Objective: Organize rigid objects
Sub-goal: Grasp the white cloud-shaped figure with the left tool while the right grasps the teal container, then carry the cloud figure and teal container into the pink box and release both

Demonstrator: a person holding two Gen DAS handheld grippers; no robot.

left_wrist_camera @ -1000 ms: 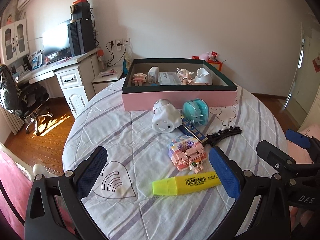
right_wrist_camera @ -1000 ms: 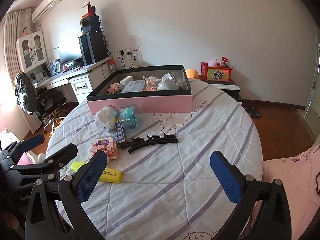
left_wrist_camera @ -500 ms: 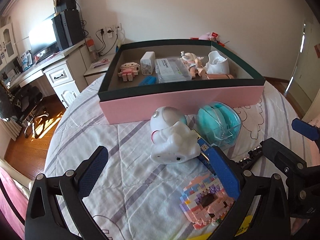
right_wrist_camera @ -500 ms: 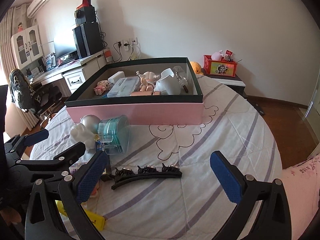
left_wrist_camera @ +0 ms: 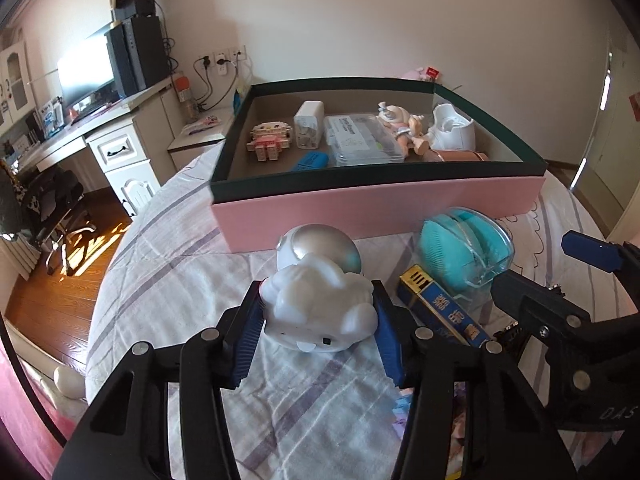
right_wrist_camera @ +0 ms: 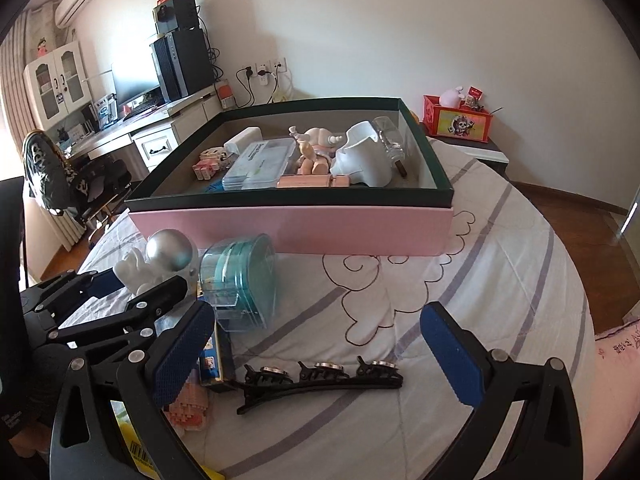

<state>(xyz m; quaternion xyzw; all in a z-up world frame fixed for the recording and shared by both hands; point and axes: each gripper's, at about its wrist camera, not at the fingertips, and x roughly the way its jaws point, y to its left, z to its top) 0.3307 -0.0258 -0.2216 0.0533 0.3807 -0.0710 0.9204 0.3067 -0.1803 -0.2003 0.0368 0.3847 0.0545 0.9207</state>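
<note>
Two blue pads of our left gripper (left_wrist_camera: 318, 322) pinch the white astronaut toy (left_wrist_camera: 320, 300); our right gripper (right_wrist_camera: 316, 344) hangs spread above the black hair clip (right_wrist_camera: 320, 380).

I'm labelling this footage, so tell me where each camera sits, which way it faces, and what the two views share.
Left wrist: on the left gripper, looking along its fingers at the white astronaut toy gripped between its pads, pink box beyond; the right gripper shows at right.
Right wrist: on the right gripper, open above the black hair clip, facing the box; the left gripper shows at left.
Shared: toy, teal case, box, striped bedspread.
</note>
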